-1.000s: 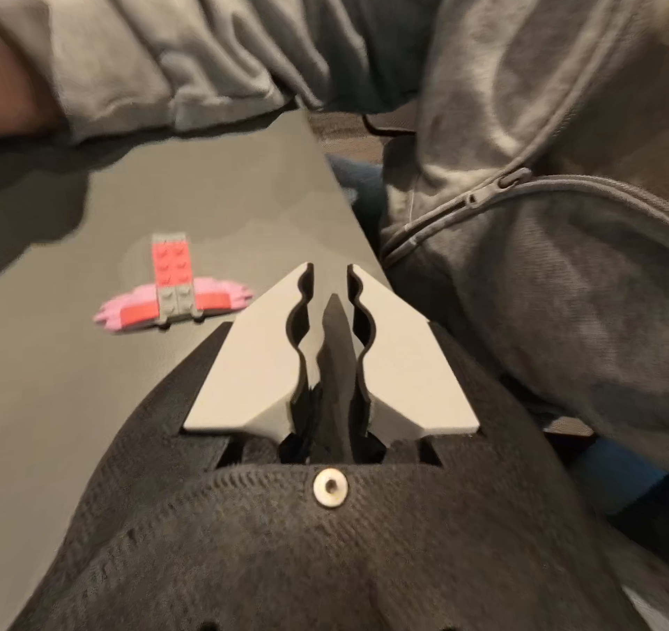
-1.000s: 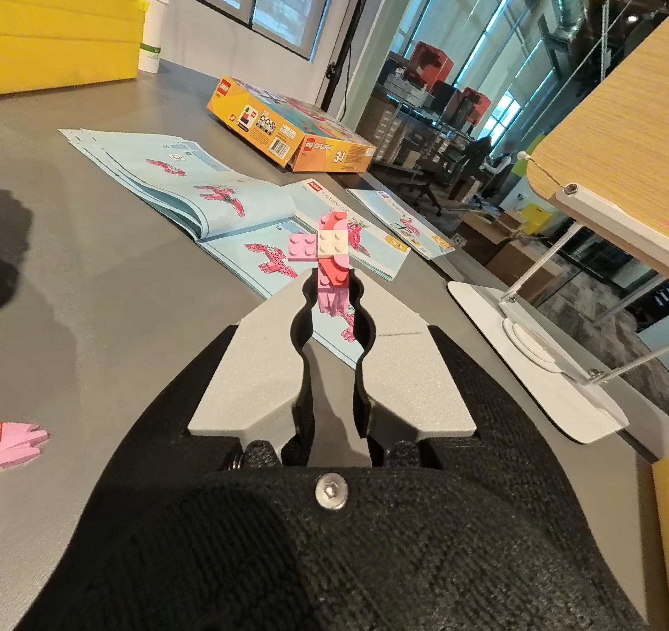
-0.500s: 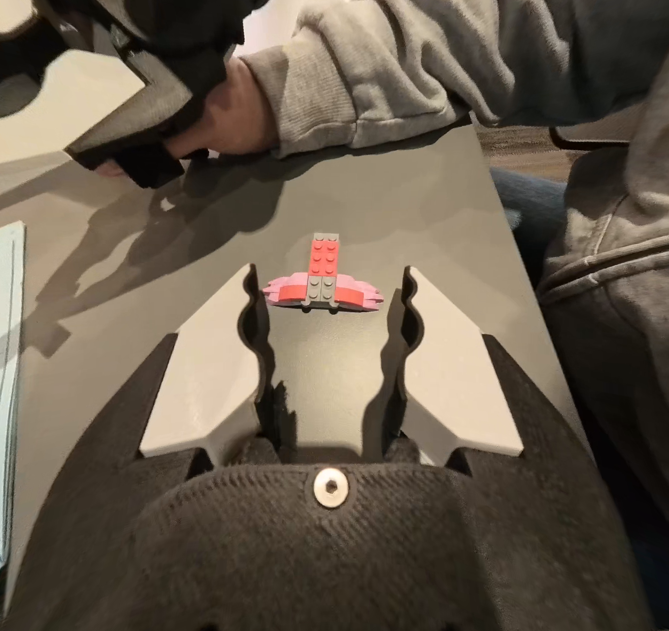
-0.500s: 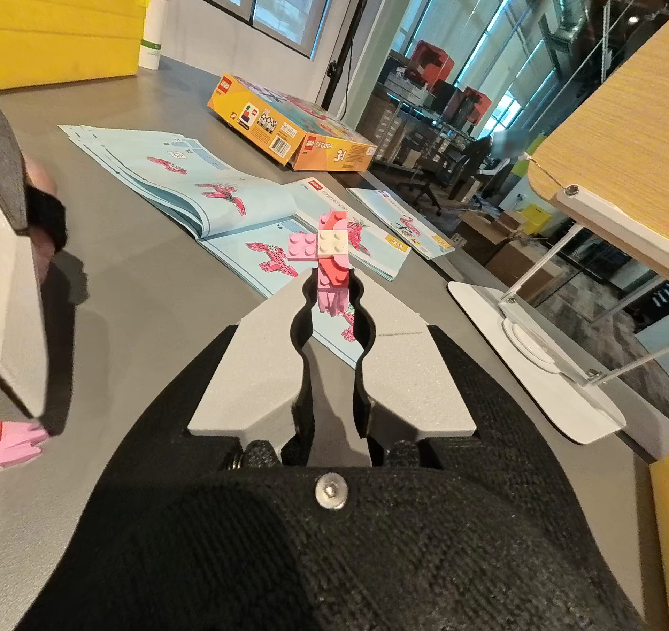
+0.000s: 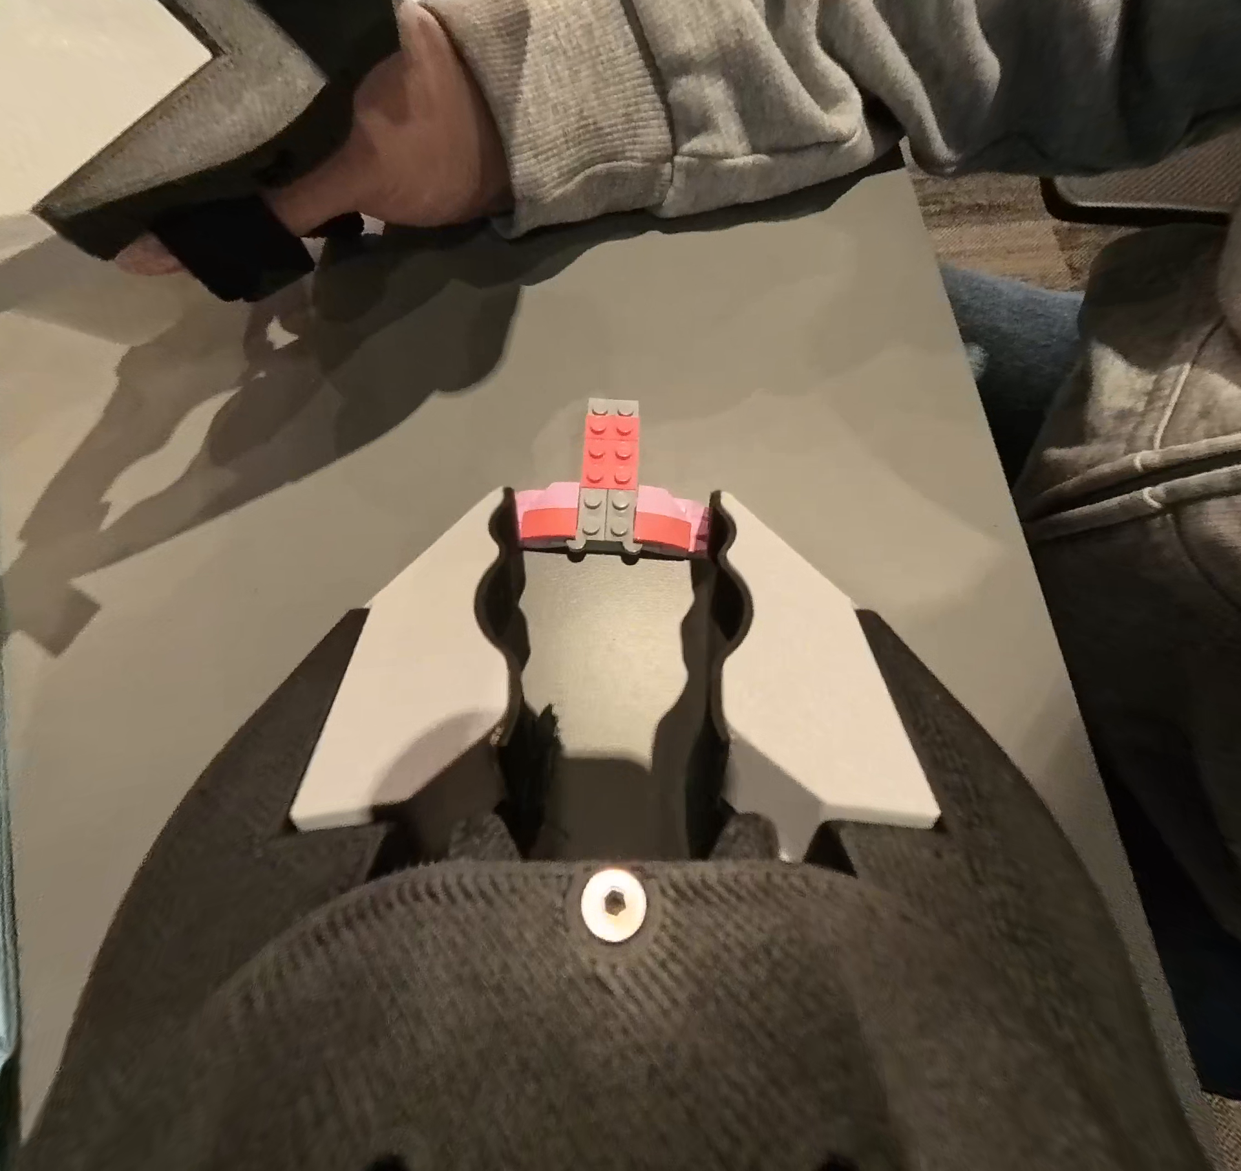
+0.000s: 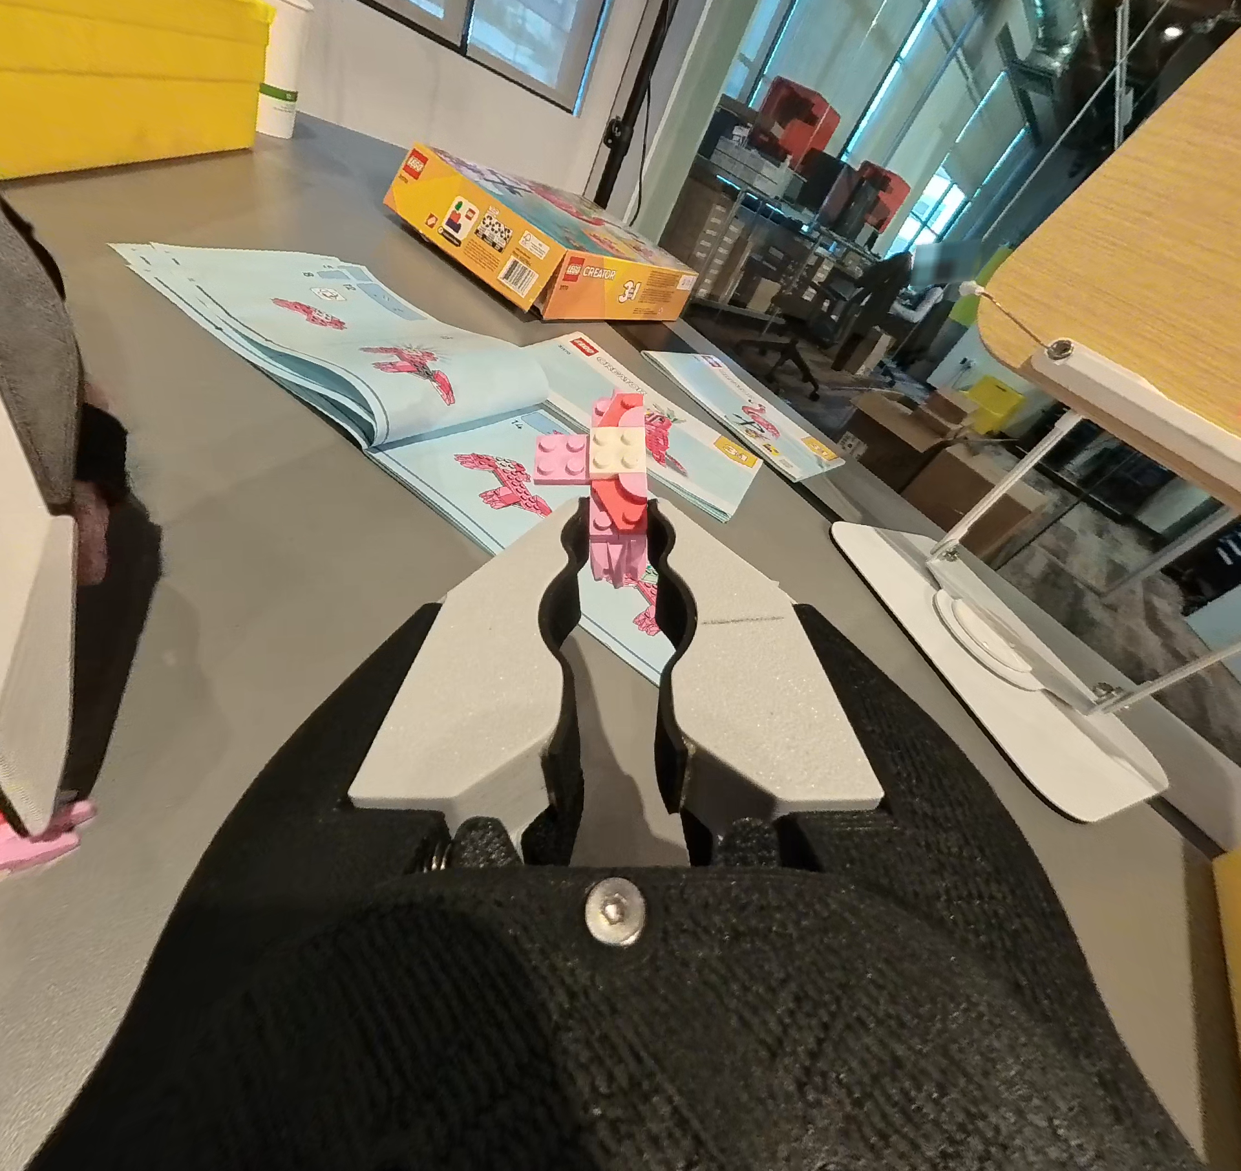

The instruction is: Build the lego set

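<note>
Left wrist view: the left gripper (image 5: 611,521) hung low over the grey table (image 5: 201,534), its jaws spread wide and straddling the winged lego piece (image 5: 610,500)
Winged lego piece: it lay flat on the table near the person's edge, pink and red wings out to either side, a red and grey plate running away from the camera; whether the fingertips touched the wing ends could not be told
Beyond it: the right gripper (image 5: 181,131) was held in a hand (image 5: 416,151) with a grey sleeve
Right wrist view: the right gripper (image 6: 616,521) was clamped on a pink lego assembly (image 6: 614,467), held upright above the open instruction booklet (image 6: 403,366), with the orange box (image 6: 537,245) farther back
Handling: both pieces looked light, stiff and smooth; the studded joints would likely pop apart under a twist
Where to grip: across the wing ends, squarely, seemed safest, since the thin wings could skate on the table
</note>
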The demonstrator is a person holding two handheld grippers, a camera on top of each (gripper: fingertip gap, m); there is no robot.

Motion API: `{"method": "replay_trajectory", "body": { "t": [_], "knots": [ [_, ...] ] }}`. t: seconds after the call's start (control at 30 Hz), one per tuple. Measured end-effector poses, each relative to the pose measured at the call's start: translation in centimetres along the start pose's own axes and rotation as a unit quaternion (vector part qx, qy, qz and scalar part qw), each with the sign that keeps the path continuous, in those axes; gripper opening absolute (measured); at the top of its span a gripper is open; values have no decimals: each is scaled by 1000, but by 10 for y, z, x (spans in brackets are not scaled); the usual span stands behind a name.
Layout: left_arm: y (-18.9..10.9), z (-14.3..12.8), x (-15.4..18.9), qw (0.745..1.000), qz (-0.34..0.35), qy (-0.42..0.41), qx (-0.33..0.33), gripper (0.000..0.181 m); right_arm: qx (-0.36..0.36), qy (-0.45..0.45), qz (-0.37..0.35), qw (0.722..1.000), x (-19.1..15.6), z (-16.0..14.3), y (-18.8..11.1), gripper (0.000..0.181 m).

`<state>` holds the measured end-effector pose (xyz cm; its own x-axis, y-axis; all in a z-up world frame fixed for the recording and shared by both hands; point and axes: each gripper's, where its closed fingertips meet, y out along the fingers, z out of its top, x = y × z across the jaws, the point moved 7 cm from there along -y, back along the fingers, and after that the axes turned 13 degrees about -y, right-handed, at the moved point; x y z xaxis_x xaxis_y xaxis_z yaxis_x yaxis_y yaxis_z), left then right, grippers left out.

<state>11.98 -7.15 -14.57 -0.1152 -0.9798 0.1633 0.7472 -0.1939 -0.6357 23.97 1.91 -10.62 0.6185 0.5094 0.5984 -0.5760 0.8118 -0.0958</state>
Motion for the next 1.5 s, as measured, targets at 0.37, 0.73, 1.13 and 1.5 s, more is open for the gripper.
{"method": "replay_trajectory", "body": {
  "t": [0.37,0.73,1.13,1.5],
  "knots": [
    [5,2,1,999,22,18,-23,53,245,281,183,910,16,24,-29,15],
    [-3,-2,-9,999,45,-4,-13,44,360,433,304,768,26,24,-41,15],
    [-21,-7,-51,973,195,-122,21,37,195,477,255,818,20,3,-15,15],
    [-33,-13,-48,982,118,-148,0,61,-149,349,161,911,-24,-9,-27,14]
  ]
}}
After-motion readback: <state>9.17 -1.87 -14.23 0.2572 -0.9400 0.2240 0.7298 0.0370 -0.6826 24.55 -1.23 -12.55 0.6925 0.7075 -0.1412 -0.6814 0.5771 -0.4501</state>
